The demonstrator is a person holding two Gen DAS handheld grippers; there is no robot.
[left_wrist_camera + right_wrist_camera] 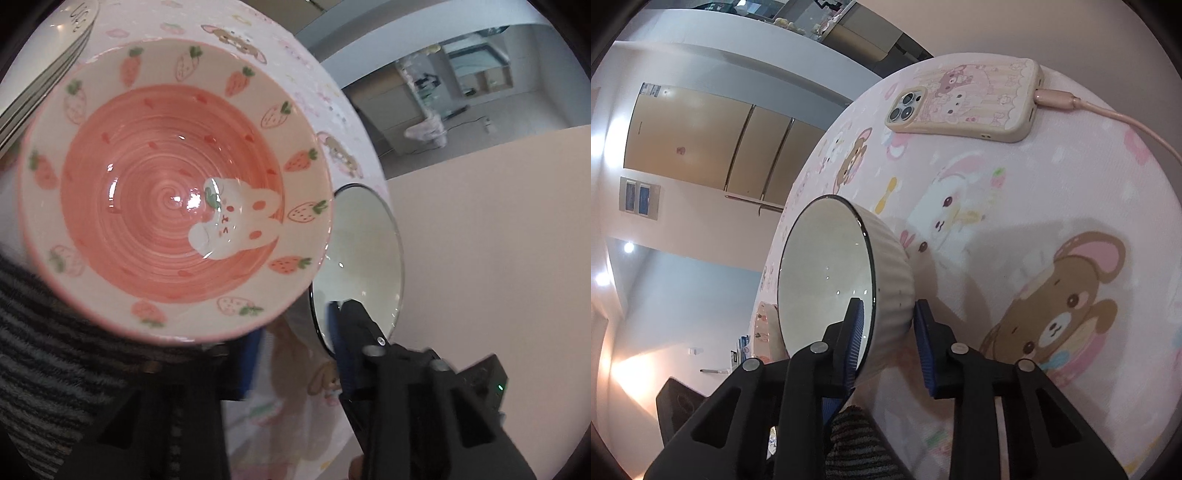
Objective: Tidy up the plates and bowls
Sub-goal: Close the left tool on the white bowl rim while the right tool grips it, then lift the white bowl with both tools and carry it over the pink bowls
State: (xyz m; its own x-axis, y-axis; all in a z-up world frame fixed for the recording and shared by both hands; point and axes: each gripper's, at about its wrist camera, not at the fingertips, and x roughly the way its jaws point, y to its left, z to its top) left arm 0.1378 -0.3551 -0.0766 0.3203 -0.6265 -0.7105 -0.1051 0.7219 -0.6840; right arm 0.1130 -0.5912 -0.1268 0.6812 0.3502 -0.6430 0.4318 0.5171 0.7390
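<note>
A pink bowl [173,192] with a rabbit and strawberry pattern fills the left wrist view, tilted toward the camera; my left gripper [295,343] sits at its lower rim, one finger hidden behind it, so its grip is unclear. A white ribbed bowl [842,280] with a dark rim is tilted on its side above the table; my right gripper [888,332] straddles its rim, the left finger inside, the right finger beside the outer wall with a small gap. The white bowl also shows in the left wrist view [365,251]. The pink bowl's edge shows in the right wrist view [764,328].
The round table has a pink cartoon-animal cloth [1015,229]. A phone in a pink case [964,103] lies at its far side with a pink cable [1108,114] plugged in. Stacked plate rims [48,74] show at top left. A striped sleeve [48,350] is low left.
</note>
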